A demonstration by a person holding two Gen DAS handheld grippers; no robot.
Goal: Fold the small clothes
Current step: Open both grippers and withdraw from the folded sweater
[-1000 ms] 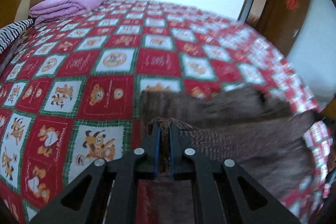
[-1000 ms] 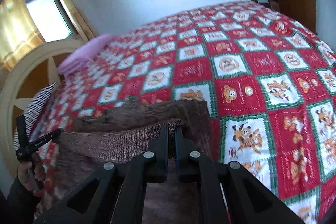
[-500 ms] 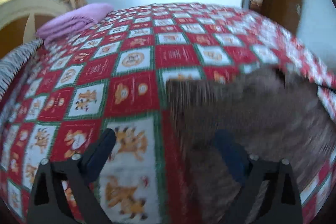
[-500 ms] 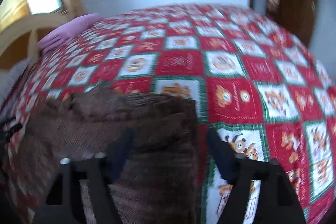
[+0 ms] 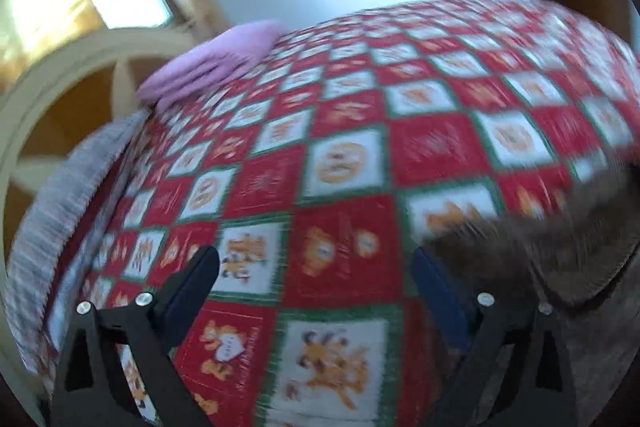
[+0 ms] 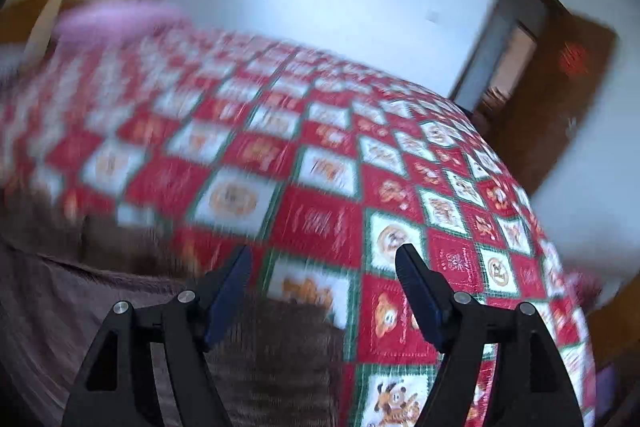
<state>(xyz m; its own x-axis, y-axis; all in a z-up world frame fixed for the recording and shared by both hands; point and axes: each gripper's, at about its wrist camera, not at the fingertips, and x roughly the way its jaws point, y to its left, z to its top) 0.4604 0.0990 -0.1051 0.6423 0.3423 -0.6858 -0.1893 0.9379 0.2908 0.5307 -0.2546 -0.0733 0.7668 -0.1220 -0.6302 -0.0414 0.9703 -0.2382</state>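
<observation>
Between folds, by the look of it: one fold laid and let go, both tools clear of the cloth.

Left gripper (image 5: 316, 263): spread wide, empty, only the checked bedspread (image 5: 340, 163) between the blue pads. Brown knitted garment (image 5: 560, 251) off to the right of it in the left wrist view, lying on the bedspread just beyond the right-hand pad, not between the fingers. Pink folded blanket (image 5: 212, 63) far back near the headboard (image 5: 72, 83), well apart from the work.

Right gripper (image 6: 324, 267): also parted, less widely, gripping nothing. Brown knitted garment (image 6: 80, 315) at lower left in the right wrist view, spreading under and past the left-hand pad, its edge reaching partway into the gap; no pressure on it from either pad. Doorway (image 6: 520, 75) beyond the bed's far corner.

Next move, as a judgement: picking fresh hold points on the garment's outer edges or sleeves, coming back down with both tools, pinching one layer only, then carrying it across for the following fold. Heavy blur in both views, so exact edges hard to place.

Against a second ago: both grippers then clamped tight on a raised ridge of the knit, garment centred ahead of each; now released, jaws apart, garment flat and shifted to the inner side of each view, cameras swung outward.
</observation>
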